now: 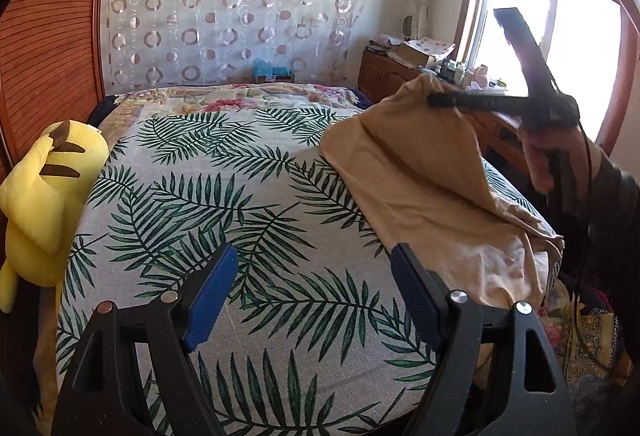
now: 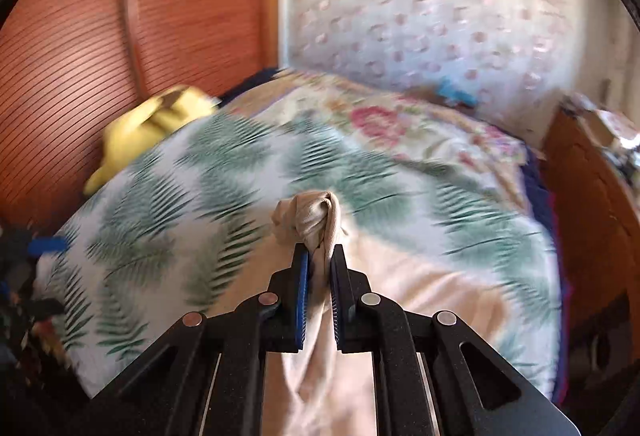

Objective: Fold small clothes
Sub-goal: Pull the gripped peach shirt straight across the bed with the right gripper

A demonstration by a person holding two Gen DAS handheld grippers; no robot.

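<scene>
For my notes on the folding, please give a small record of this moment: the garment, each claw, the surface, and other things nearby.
garment: beige cloth, one part lifted off the bed, the rest lying on it
right claw: shut on a bunched part of the beige cloth
left claw: open, holding nothing, above the bed
surface: bed cover with green leaf print
nearby: yellow plush toy at the bed's left edge

Blurred by motion throughout the right wrist view: leaf-print bedspread [image 2: 224,172], yellow plush toy [image 2: 156,124], patterned curtain [image 2: 420,16]. Cut off at the bottom edge between the arms: beige garment [image 2: 320,376]. Too small to tell apart: clutter on the wooden cabinet [image 1: 436,56]
</scene>
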